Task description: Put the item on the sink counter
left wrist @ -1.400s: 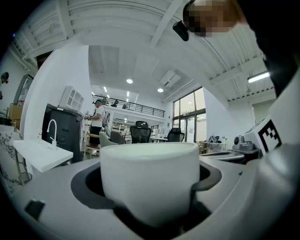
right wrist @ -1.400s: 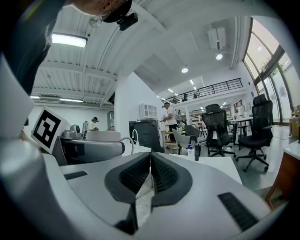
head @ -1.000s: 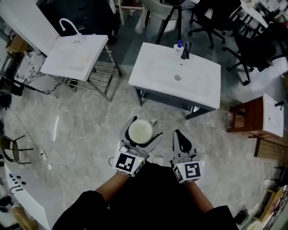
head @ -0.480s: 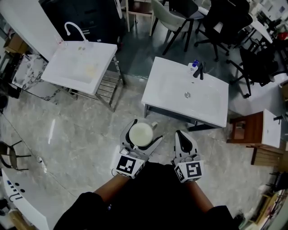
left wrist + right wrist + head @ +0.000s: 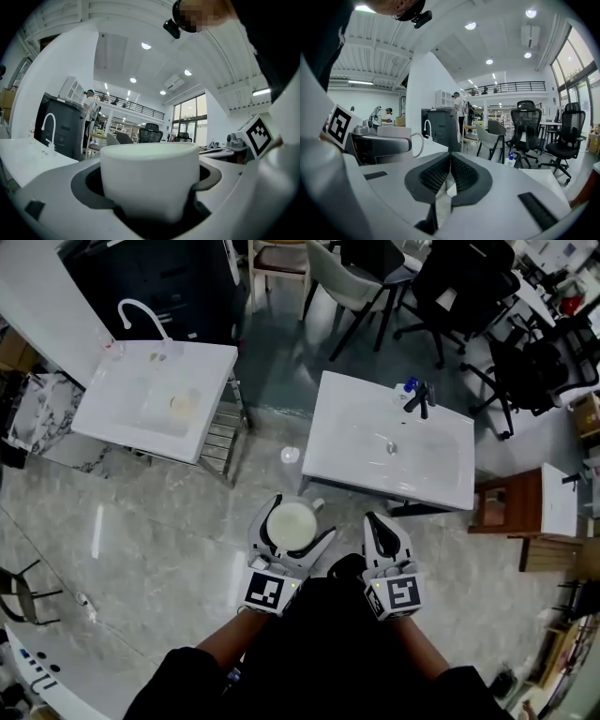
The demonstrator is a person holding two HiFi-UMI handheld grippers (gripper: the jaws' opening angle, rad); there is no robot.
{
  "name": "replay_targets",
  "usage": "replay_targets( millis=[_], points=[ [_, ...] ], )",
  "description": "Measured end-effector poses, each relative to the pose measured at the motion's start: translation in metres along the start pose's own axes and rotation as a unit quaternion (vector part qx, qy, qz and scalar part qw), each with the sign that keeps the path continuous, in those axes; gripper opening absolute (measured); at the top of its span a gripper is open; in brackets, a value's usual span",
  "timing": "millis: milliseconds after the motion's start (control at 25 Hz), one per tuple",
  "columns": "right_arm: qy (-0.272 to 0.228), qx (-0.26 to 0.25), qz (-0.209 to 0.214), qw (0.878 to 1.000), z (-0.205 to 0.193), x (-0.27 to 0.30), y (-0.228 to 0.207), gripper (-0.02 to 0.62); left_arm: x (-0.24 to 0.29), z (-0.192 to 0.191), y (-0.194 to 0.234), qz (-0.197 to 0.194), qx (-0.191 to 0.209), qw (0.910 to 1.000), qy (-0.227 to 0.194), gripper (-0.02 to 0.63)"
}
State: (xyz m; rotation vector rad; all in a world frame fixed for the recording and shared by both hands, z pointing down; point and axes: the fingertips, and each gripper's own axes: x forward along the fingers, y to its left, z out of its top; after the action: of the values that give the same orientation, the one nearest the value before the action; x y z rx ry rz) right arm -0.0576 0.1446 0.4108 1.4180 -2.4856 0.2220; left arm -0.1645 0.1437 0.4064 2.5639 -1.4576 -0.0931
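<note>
Jaws of my left gripper [image 5: 292, 514] clamp the round white ceramic mug [image 5: 292, 525] at lower centre of the head view. My right gripper [image 5: 380, 521], just beside it, is closed on nothing. The white rectangular sink counter [image 5: 347, 442] lies above, well apart.

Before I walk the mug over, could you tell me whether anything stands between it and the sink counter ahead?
Nothing visible blocks it. The mug, in the left gripper, faces open floor up to the sink counter; only a small white object lies on the floor by its near-left corner.
</note>
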Motion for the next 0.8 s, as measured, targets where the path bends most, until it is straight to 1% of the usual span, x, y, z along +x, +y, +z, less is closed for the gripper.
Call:
replay_targets(
  millis=[160, 240, 400, 480, 600, 720, 800],
  points=[
    [0.01, -0.004, -0.002, 1.0, -0.003, 0.012, 0.001, 0.032, 0.006, -0.005, 0.017, -0.002, -0.005, 1.0, 0.007, 0.457],
    [0.012, 0.008, -0.012, 1.0, 0.001, 0.017, -0.004, 0.032, 0.012, -0.004, 0.021, -0.003, -0.001, 1.0, 0.003, 0.457],
    [0.01, -0.004, -0.029, 1.0, 0.003, 0.03, -0.019, 0.032, 0.027, -0.002, 0.029, -0.004, 0.009, 0.9999, 0.003, 0.457],
    [0.007, 0.002, -0.031, 0.999, 0.001, 0.038, -0.026, 0.032, 0.037, 0.001, 0.035, -0.004, 0.013, 0.9999, 0.004, 0.457],
    [0.004, 0.011, -0.029, 1.0, -0.001, 0.05, -0.043, 0.032, 0.058, 0.006, 0.04, -0.003, 0.022, 0.9997, 0.005, 0.457],
    [-0.001, 0.021, -0.034, 0.999, 0.008, 0.066, -0.064, 0.032, 0.084, 0.012, 0.049, 0.001, 0.031, 0.9995, 0.009, 0.457],
    [-0.006, 0.03, -0.038, 0.999, 0.012, 0.078, -0.077, 0.032, 0.101, 0.015, 0.058, 0.006, 0.041, 0.9989, 0.023, 0.457]
  ],
)
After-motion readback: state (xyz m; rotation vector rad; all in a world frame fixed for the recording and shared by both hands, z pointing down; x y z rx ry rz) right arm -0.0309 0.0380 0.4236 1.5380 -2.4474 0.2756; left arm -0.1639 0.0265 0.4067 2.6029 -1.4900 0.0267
